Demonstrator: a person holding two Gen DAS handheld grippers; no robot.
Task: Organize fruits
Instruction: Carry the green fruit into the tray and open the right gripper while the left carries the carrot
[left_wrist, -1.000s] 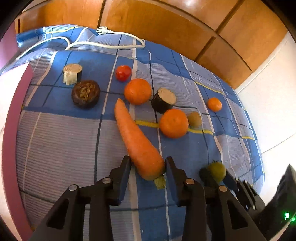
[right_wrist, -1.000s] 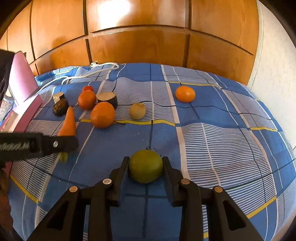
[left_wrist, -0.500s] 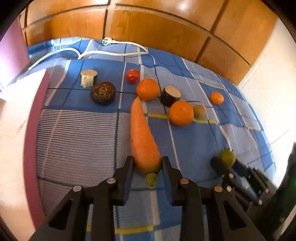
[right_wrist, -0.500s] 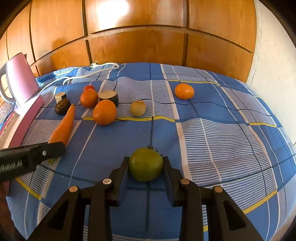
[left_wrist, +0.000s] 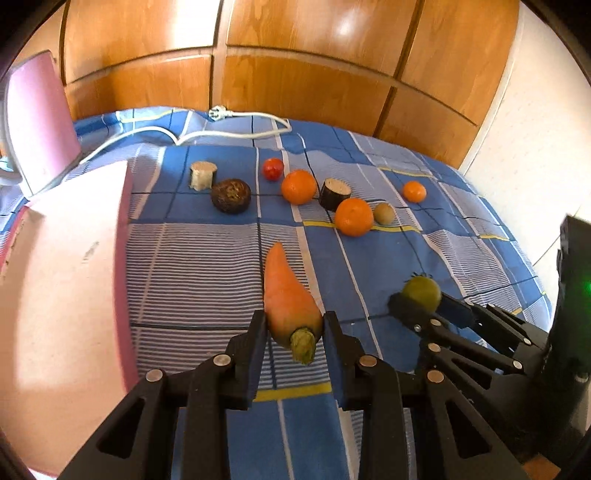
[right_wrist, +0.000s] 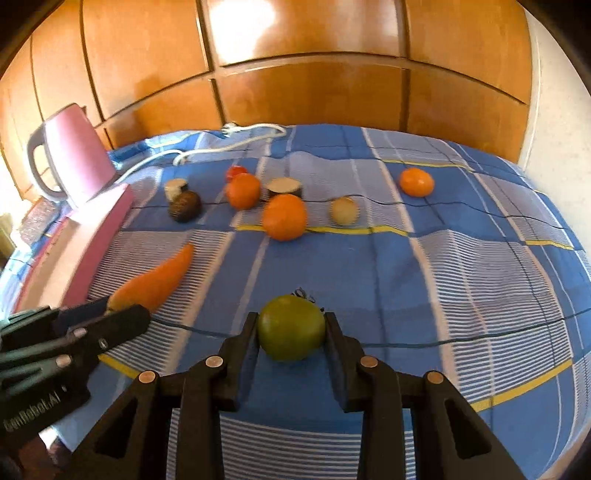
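My left gripper (left_wrist: 294, 338) is shut on the thick end of an orange carrot (left_wrist: 288, 295) and holds it above the blue checked cloth (left_wrist: 207, 266). My right gripper (right_wrist: 291, 338) is shut on a green tomato (right_wrist: 291, 326), also lifted; it shows in the left wrist view (left_wrist: 422, 293) too. The carrot shows at the left of the right wrist view (right_wrist: 157, 280). Farther back on the cloth lie two oranges (left_wrist: 298, 186) (left_wrist: 353, 216), a small orange (left_wrist: 414, 191), a red tomato (left_wrist: 273, 168) and a kiwi (left_wrist: 383, 213).
A pink box (left_wrist: 66, 280) fills the left side. A pink kettle (right_wrist: 72, 153) stands behind it, with a white cable (left_wrist: 236, 131) along the back. Two cut eggplant pieces (left_wrist: 334, 194) (left_wrist: 202, 175) and a dark brown round thing (left_wrist: 231, 195) lie among the fruit. Wooden panels stand behind.
Both grippers have risen and drawn back from the fruit row. The carrot has left the cloth in my left gripper. The green tomato stays held in my right gripper.
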